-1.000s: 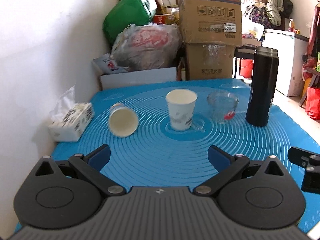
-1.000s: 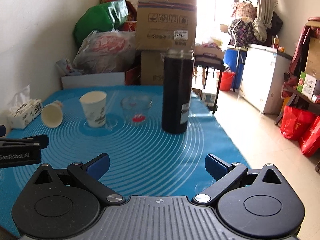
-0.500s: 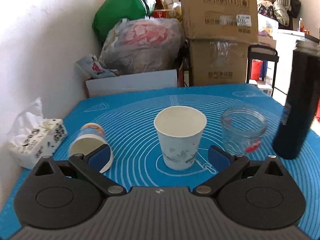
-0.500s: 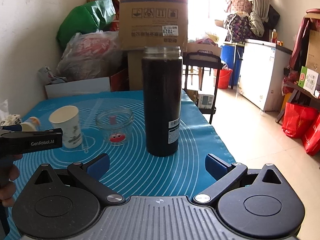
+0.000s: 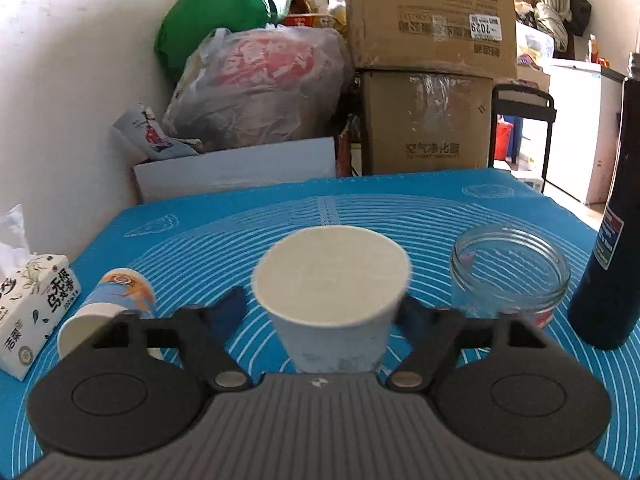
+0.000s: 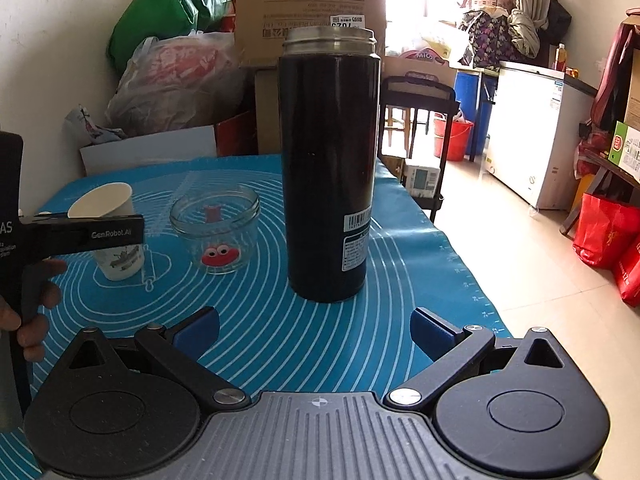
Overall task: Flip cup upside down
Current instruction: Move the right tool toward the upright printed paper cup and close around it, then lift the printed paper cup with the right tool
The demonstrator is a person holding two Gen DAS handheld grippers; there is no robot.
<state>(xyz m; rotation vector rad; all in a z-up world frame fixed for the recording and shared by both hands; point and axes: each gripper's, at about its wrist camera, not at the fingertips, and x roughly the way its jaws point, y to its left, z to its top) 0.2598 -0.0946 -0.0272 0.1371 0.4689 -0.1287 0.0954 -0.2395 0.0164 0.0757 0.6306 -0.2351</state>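
At the far left, beside the wall, we see a tissue pack (image 5: 34,308), and just next to it a second paper cup (image 5: 106,316) that lies on its side with its mouth toward us. Both lie on the blue mat (image 5: 360,208).

In the middle of the left view stands the paper cup (image 5: 332,300), upright, mouth up, its long axis vertical. It sits directly between the two fingers of our left gripper (image 5: 320,314). The fingers are narrowed around its lower wall, one on each side, but the cup hides the pads, so we cannot tell if they already press on it or are only very close. The left gripper is clearly the nearer one. In the right view the same cup (image 6: 108,208) appears far to the left, behind the left tool.

To the right of the cup, near but not touching, stands a glass jar (image 5: 510,276), and further right a tall black bottle (image 6: 330,168). Our right gripper (image 6: 314,330) is spread wide and holds nothing. The bottle stands in front of it.

For turning the cup, we judge that free room is mostly upward and toward us. A sideways swing could hit the jar on the right or the lying cup on the left. The right edge of the table is beyond the bottle, well away from the cup.
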